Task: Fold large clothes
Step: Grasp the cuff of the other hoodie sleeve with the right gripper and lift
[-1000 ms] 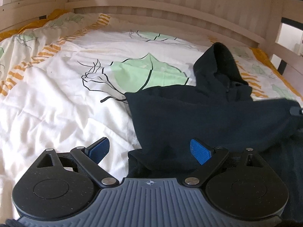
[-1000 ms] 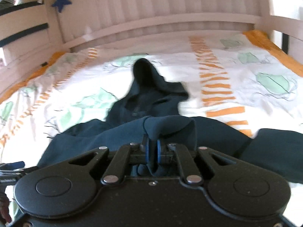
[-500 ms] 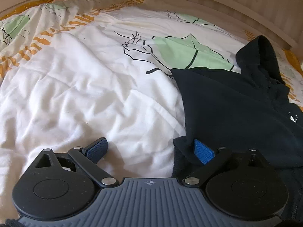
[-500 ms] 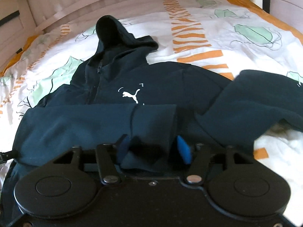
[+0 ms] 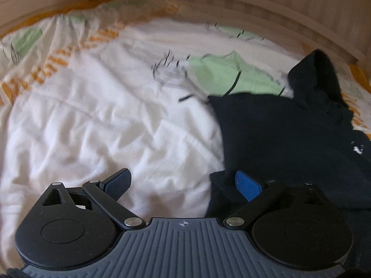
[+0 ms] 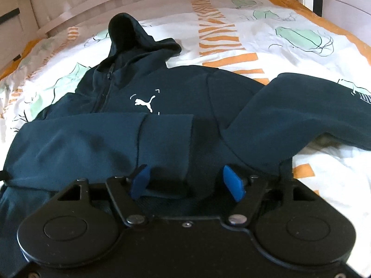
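Right wrist view: hoodie (image 6: 176, 97) lies on bed (image 6: 289, 37), hood far. Folded sleeve (image 6: 97, 143) runs left–right before right tongs (image 6: 187, 181), wide, empty. Left tongs (image 5: 183, 185) wide, at hoodie's left edge.

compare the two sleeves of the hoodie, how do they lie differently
One sleeve is folded flat across the chest, cuff ending below the white puma logo. The other sleeve runs out sideways onto the duvet, humped rather than flat, with white print near its far end. Both are dark navy, ungripped.
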Demonstrator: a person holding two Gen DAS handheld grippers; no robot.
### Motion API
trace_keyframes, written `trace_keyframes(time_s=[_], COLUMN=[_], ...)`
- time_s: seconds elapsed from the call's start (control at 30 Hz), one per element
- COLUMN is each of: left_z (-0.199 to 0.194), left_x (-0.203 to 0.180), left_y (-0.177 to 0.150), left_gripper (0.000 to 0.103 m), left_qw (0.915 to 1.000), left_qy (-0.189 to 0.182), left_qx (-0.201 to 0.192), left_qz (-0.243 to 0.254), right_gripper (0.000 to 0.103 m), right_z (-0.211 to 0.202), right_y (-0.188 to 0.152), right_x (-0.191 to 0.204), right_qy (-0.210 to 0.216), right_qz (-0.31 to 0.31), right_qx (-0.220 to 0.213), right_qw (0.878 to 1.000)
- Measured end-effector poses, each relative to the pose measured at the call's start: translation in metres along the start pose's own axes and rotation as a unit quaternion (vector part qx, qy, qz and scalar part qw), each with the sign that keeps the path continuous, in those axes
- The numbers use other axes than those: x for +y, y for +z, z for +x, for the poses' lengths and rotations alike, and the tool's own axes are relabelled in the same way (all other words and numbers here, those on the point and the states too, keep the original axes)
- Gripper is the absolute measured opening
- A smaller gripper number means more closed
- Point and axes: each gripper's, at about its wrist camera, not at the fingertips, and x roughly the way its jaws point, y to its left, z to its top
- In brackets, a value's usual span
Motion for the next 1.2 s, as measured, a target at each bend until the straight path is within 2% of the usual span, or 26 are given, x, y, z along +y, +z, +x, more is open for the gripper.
trace_keyframes(time_s=[0.13, 0.27, 0.33, 0.53, 0.67, 0.9, 1.03, 1.2], left_z=[-0.027, -0.042, -0.044, -0.026, -0.007, 0.021, 0.023, 0.025], left_x=[-0.02, -0.055, -0.075, -0.121, -0.132, -0.139, -0.135, -0.131], left_y=[0.006, 0.012, 0.012, 0.002, -0.008, -0.026, -0.037, -0.042], left_gripper=[0.097, 0.098, 0.098, 0.097, 0.097, 0.098, 0.1, 0.103], left_qw=[0.9986, 0.9957, 0.9934, 0.9899, 0.991, 0.9908, 0.9911, 0.9918], left_qy=[-0.028, -0.037, -0.045, -0.07, -0.084, -0.051, -0.057, -0.062], left_qx=[-0.036, -0.059, -0.063, -0.042, -0.017, 0.012, -0.01, -0.015], left_qz=[0.027, 0.061, 0.084, 0.117, 0.102, 0.125, 0.12, 0.11], right_gripper=[0.079, 0.086, 0.096, 0.101, 0.101, 0.101, 0.102, 0.101], right_z=[-0.011, -0.025, -0.033, -0.054, -0.064, -0.066, -0.063, -0.061], right_y=[0.0, -0.003, -0.004, -0.005, -0.004, 0.001, 0.009, 0.021], right_x=[-0.008, -0.016, -0.022, -0.052, -0.078, -0.136, -0.173, -0.221], right_qy=[0.009, 0.013, 0.014, -0.01, -0.035, -0.082, -0.112, -0.142], right_qz=[0.024, 0.03, 0.033, 0.054, 0.073, 0.117, 0.148, 0.208], right_qx=[-0.009, -0.022, -0.029, -0.041, -0.048, -0.048, -0.052, -0.067], right_qw=[1.0, 0.999, 0.999, 0.998, 0.996, 0.989, 0.981, 0.965])
